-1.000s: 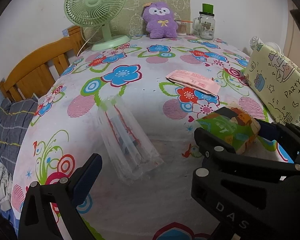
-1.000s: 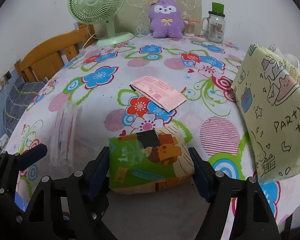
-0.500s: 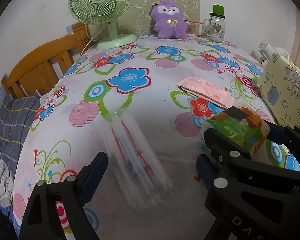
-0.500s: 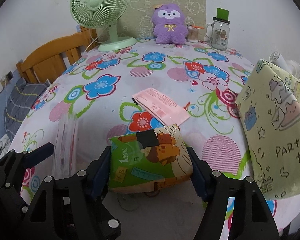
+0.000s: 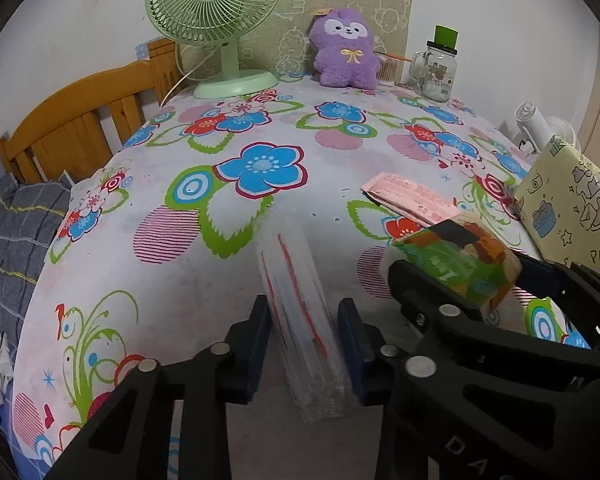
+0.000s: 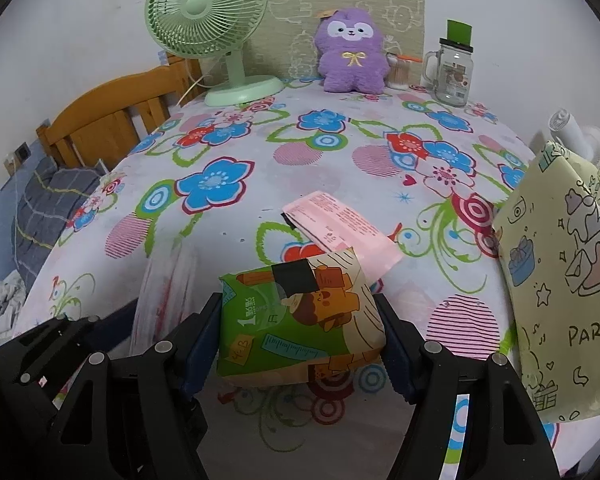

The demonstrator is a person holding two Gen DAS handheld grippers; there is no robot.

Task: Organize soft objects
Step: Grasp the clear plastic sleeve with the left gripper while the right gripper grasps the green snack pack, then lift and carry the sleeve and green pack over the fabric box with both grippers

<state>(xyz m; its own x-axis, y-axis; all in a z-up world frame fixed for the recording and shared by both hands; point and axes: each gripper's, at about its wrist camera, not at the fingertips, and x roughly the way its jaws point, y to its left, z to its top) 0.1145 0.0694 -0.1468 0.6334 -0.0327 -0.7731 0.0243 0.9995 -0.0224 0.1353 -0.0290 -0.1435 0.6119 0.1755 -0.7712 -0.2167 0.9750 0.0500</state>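
Note:
My left gripper (image 5: 304,332) is shut on a clear plastic pack with red and blue lines (image 5: 300,308), which looks blurred and sits between the blue pads above the flowered tablecloth (image 5: 204,256). The pack also shows in the right wrist view (image 6: 160,292). My right gripper (image 6: 300,328) is shut on a green and orange tissue pack (image 6: 296,320) and holds it off the table; the tissue pack also shows in the left wrist view (image 5: 460,260). A pink flat packet (image 6: 340,232) lies on the cloth ahead. A purple plush toy (image 6: 352,56) stands at the back.
A green desk fan (image 5: 216,24) and a glass jar mug (image 5: 438,68) stand at the back. A yellow "Party Time" gift bag (image 6: 568,272) stands at the right edge. A wooden bed frame (image 5: 72,128) and grey bedding (image 5: 12,240) lie to the left.
My left gripper moved forward over the clear pack and closed on it. My right gripper keeps its hold on the tissue pack and has lifted it a little.

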